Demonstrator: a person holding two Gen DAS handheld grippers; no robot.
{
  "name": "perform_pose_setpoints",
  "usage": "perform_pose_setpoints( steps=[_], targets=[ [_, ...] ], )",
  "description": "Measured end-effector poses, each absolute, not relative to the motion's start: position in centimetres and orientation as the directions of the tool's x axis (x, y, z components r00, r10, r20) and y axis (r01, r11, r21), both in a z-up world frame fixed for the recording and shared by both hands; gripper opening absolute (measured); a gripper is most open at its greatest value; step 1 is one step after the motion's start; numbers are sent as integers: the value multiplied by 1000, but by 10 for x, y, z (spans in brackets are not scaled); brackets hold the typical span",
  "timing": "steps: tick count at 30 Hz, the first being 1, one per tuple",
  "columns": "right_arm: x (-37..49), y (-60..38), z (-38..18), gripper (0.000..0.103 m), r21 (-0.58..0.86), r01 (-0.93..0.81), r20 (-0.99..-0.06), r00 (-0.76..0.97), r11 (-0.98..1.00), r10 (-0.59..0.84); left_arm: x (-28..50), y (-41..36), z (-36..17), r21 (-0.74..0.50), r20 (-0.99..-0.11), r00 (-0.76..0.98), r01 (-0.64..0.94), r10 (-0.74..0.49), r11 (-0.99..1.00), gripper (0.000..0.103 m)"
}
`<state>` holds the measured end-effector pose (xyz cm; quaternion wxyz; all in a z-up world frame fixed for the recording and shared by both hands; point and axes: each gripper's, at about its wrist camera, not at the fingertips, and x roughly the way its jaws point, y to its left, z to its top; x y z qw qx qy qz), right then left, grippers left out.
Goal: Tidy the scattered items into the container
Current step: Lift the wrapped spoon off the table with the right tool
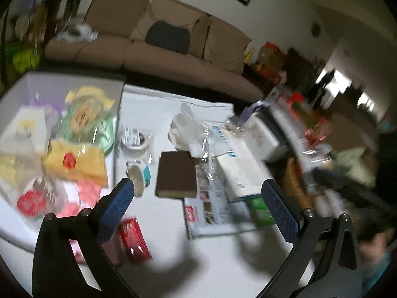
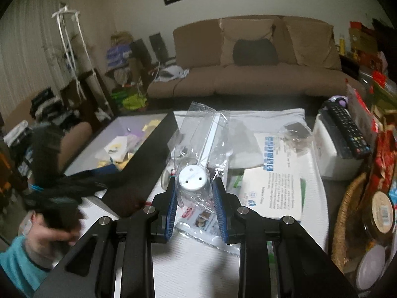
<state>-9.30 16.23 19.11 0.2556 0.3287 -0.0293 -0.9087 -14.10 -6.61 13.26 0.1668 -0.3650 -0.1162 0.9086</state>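
The right gripper (image 2: 196, 193) is clamped on a slippery, light clear bag (image 2: 198, 149), best held at its rigid white disc (image 2: 192, 177), right of the container (image 2: 148, 154).

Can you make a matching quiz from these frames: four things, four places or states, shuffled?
Things:
1. clear bag with a white part
2. brown sponge block
3. remote control
4. left claw

Places or states:
A. lying on top of a white box
B. open, holding nothing
C. pinched in the right claw
D. flat on the white table cover, ahead of the left claw

Pairs: 1-C, 2-D, 3-A, 4-B
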Motion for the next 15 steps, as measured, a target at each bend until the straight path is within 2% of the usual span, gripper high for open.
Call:
perform_pose_setpoints(
  steps=[5,11,13,15],
  targets=[
    [-77,196,187,29,246,430,-571,-660,-869,-488,-185,10,101,-139,-726,-652,-170,217,-976,101],
    [-71,231,176,29,245,423,-566,-668,-872,-483,-232,54,70,-90,-771,-618,-134,154,-987,98],
    [-74,242,171,29,271,416,-560,-665,-868,-494,-240,65,63,-43,-774,-624,-123,111,-991,92],
    [-77,249,168,29,285,411,-556,-665,-866,-498,-250,74,51,29,-788,-614,-108,44,-994,70]
  ],
)
